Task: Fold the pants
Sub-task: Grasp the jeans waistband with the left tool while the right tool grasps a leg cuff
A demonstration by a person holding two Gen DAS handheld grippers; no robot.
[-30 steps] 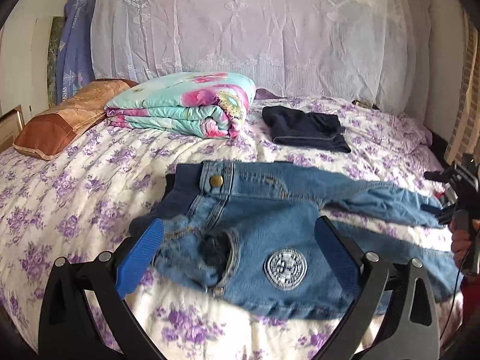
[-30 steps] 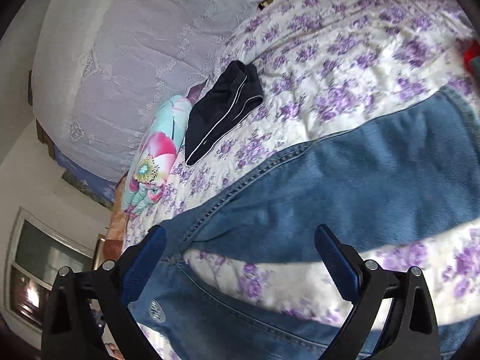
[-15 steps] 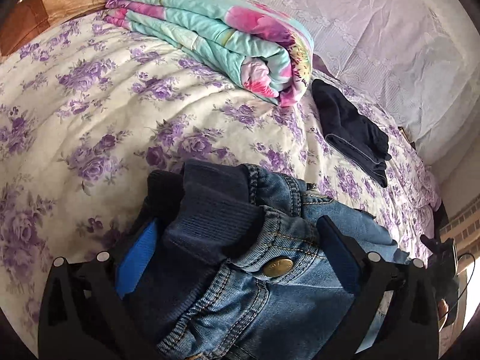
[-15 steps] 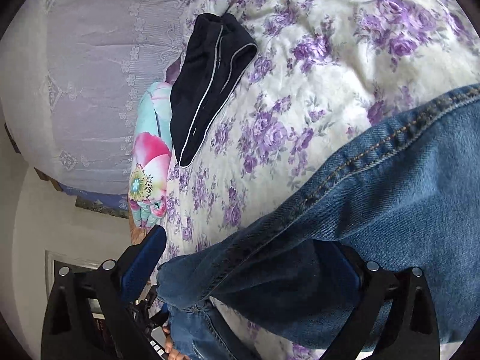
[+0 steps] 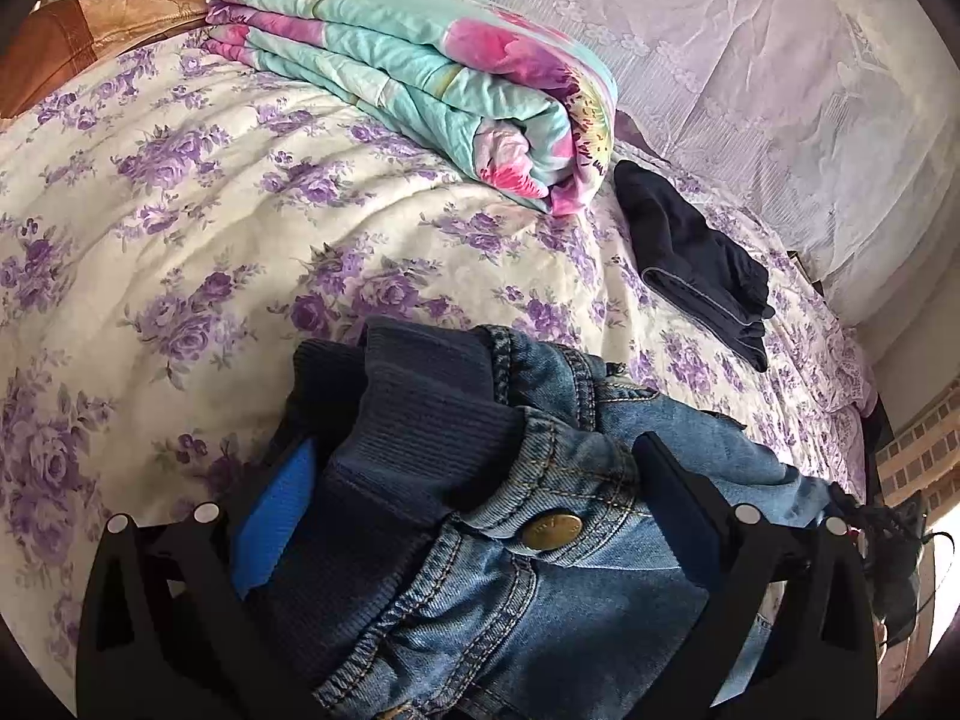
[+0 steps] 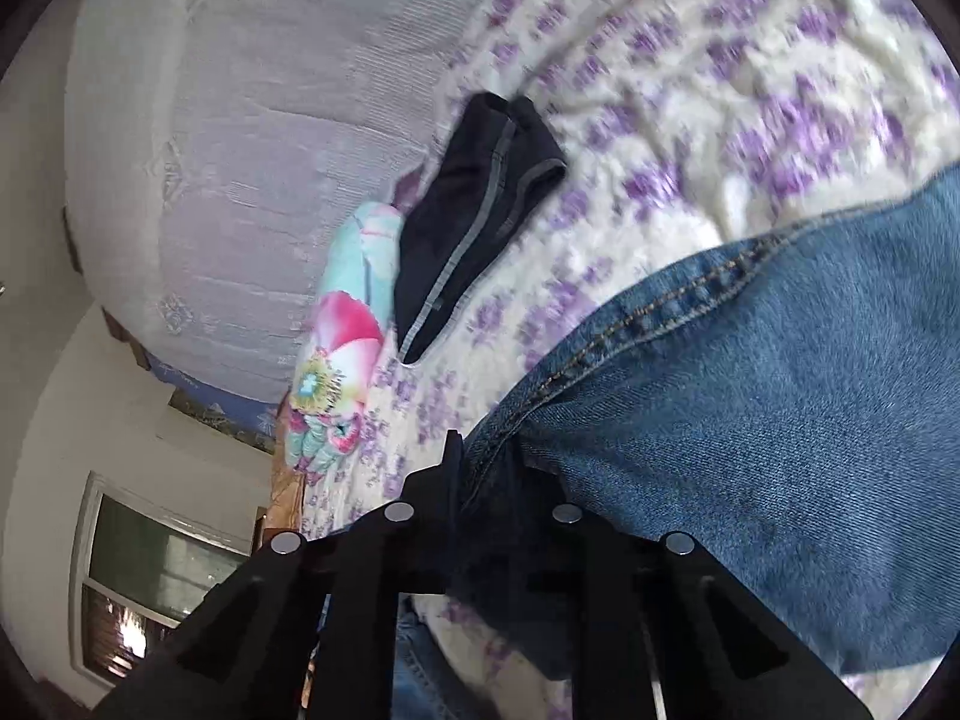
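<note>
Blue denim pants (image 5: 540,540) lie on the floral bedspread (image 5: 180,240). In the left wrist view their waistband, with a brass button and a dark ribbed band, sits between my left gripper's (image 5: 474,480) open jaws, blue pad at left. In the right wrist view a denim leg (image 6: 750,390) runs across the frame. My right gripper (image 6: 486,468) is shut on the leg's seamed edge.
A folded teal and pink floral quilt (image 5: 432,78) and a folded dark garment (image 5: 696,264) lie further back on the bed. They also show in the right wrist view, quilt (image 6: 342,348) and garment (image 6: 474,210). A brown pillow (image 5: 90,30) lies far left. A lace-covered headboard (image 5: 750,60) stands behind.
My right gripper has closed on the edge of the denim leg. My left gripper moved forward over the waistband and stays open around it.
</note>
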